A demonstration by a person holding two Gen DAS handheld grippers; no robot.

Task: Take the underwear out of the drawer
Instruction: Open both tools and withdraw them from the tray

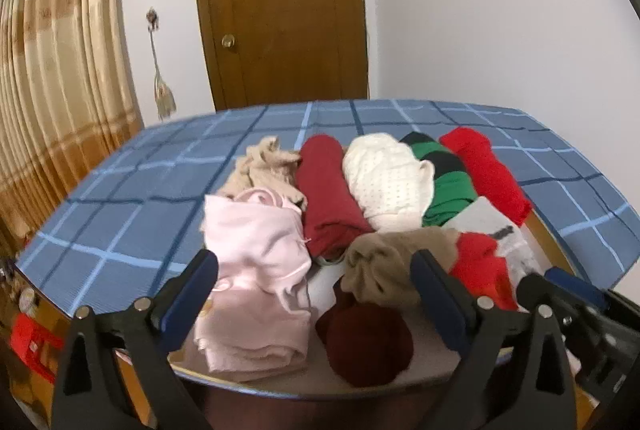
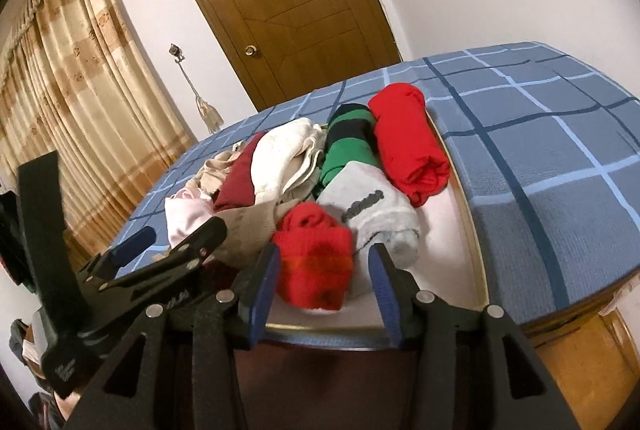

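Observation:
An open drawer [image 1: 276,388] below the bed edge holds several rolled and folded garments. A folded pink piece [image 1: 256,270] and a dark maroon ball [image 1: 368,342] lie at its front left, a beige bundle [image 1: 384,266] behind the ball. My left gripper [image 1: 313,256] hovers over these, open wide and touching nothing. My right gripper [image 2: 325,250] is open with its blue pads on either side of a bright red bundle [image 2: 312,258]. A gap shows at the right pad, where a grey sock [image 2: 372,214] lies. Further back are a red roll [image 2: 408,146], a green-and-black striped roll [image 2: 348,146] and a cream piece [image 2: 280,158].
A bed with a blue plaid cover [image 1: 140,198] lies behind and around the drawer. A brown door [image 1: 280,10] and a beige curtain [image 1: 60,70] stand beyond. The drawer's right wall [image 2: 476,230] is close to the red roll. A red object [image 1: 28,342] sits low left.

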